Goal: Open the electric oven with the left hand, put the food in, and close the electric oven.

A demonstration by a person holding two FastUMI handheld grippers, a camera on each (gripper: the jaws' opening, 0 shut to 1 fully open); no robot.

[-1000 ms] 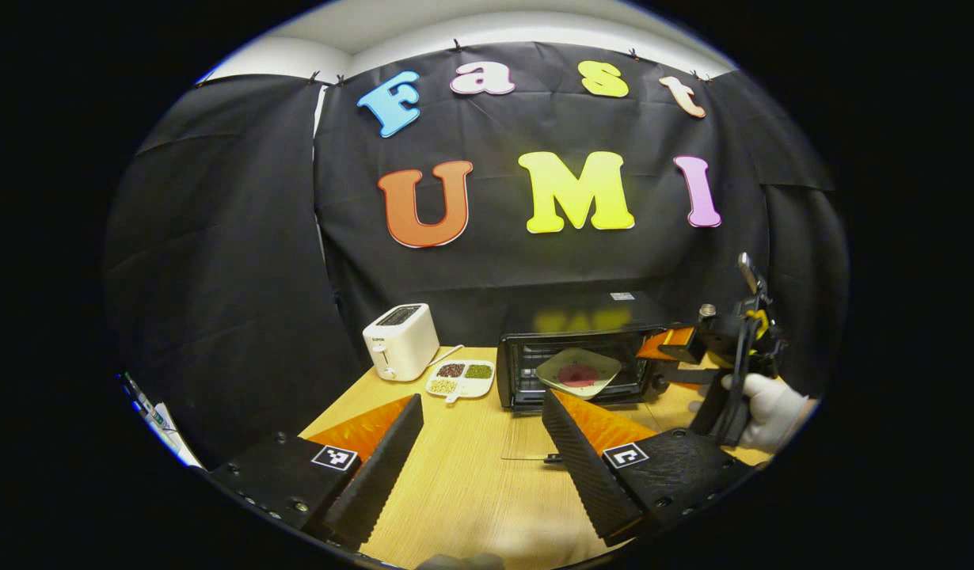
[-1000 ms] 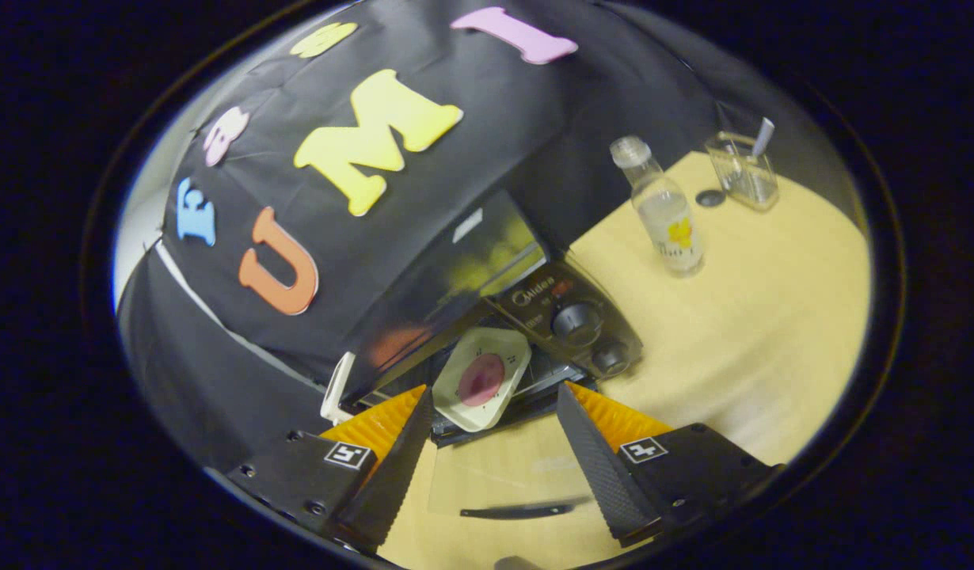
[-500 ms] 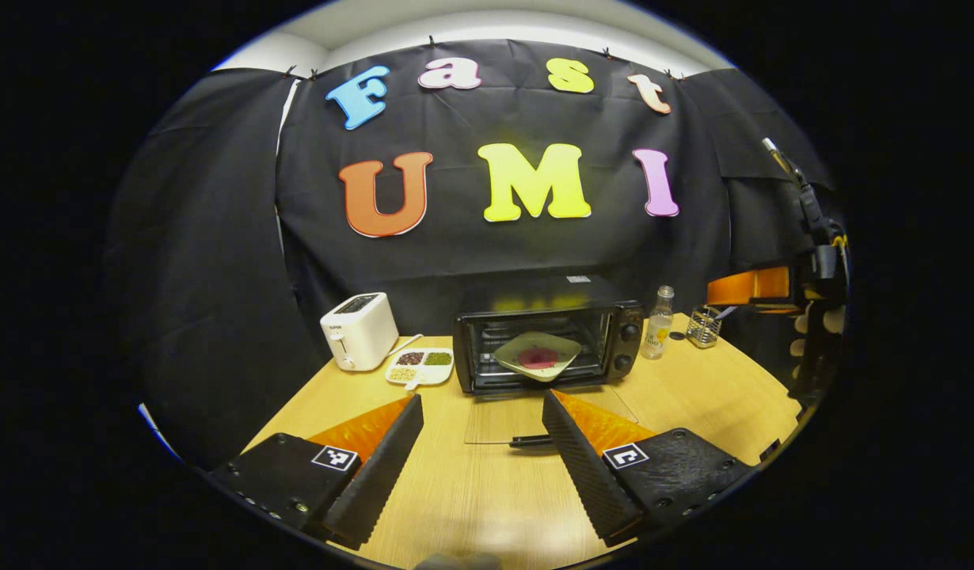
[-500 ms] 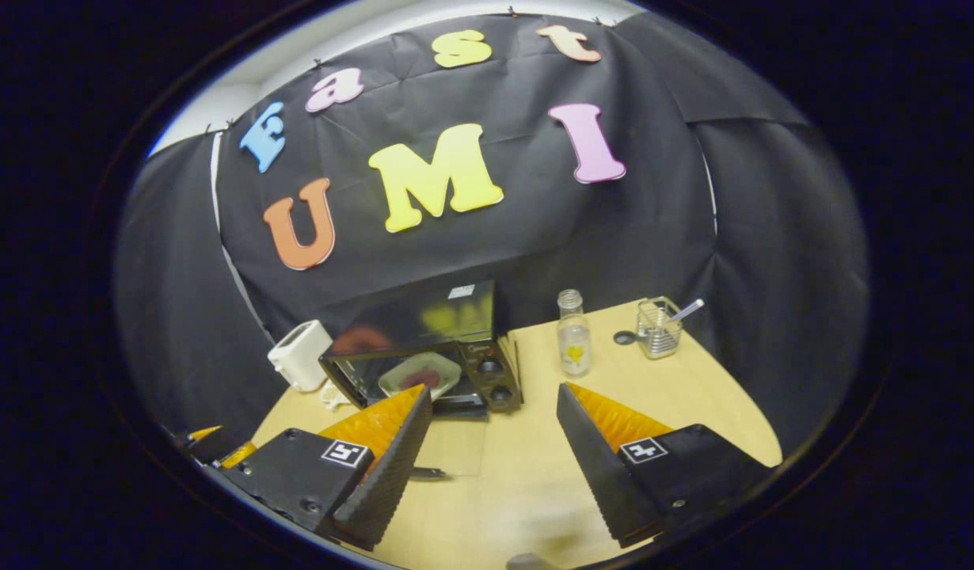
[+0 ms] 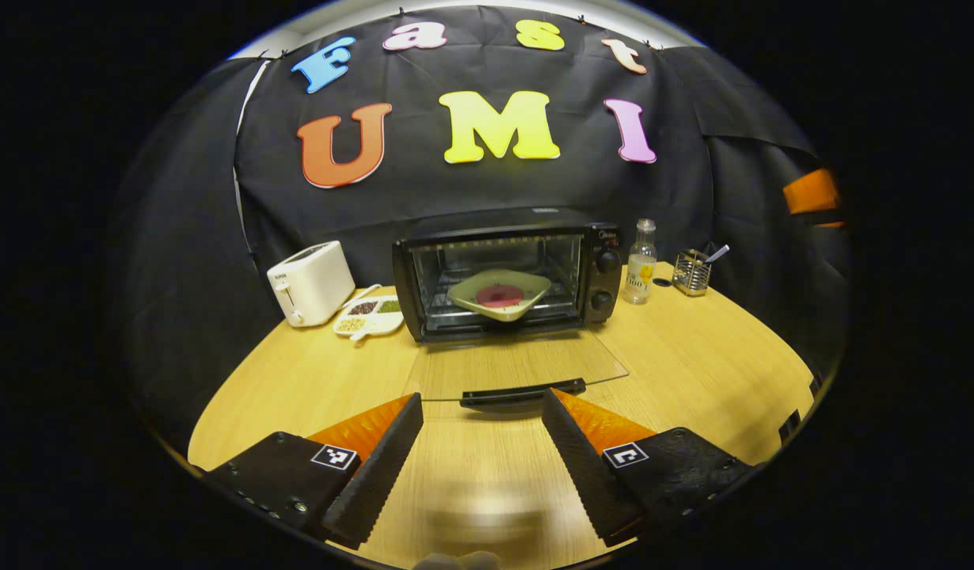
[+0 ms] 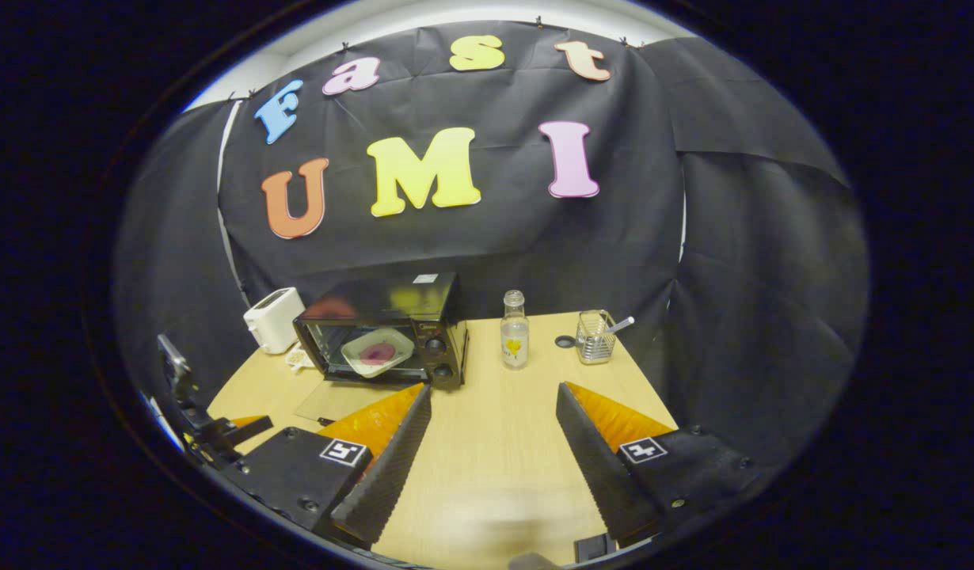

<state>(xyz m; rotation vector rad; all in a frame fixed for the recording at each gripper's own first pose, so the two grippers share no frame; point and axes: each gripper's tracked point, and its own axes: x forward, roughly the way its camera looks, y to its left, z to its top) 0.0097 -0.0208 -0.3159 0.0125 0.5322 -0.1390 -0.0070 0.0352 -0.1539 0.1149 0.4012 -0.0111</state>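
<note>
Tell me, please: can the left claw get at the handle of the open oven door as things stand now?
Probably yes. The left claw is open and empty, and the door handle lies just ahead of it on bare table, with nothing between them.

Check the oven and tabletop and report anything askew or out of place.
The plate of food sits tilted inside the oven, with one side higher than the other, not flat on the rack. The glass door lies fully open on the table. Nothing looks spilled or damaged.
</note>
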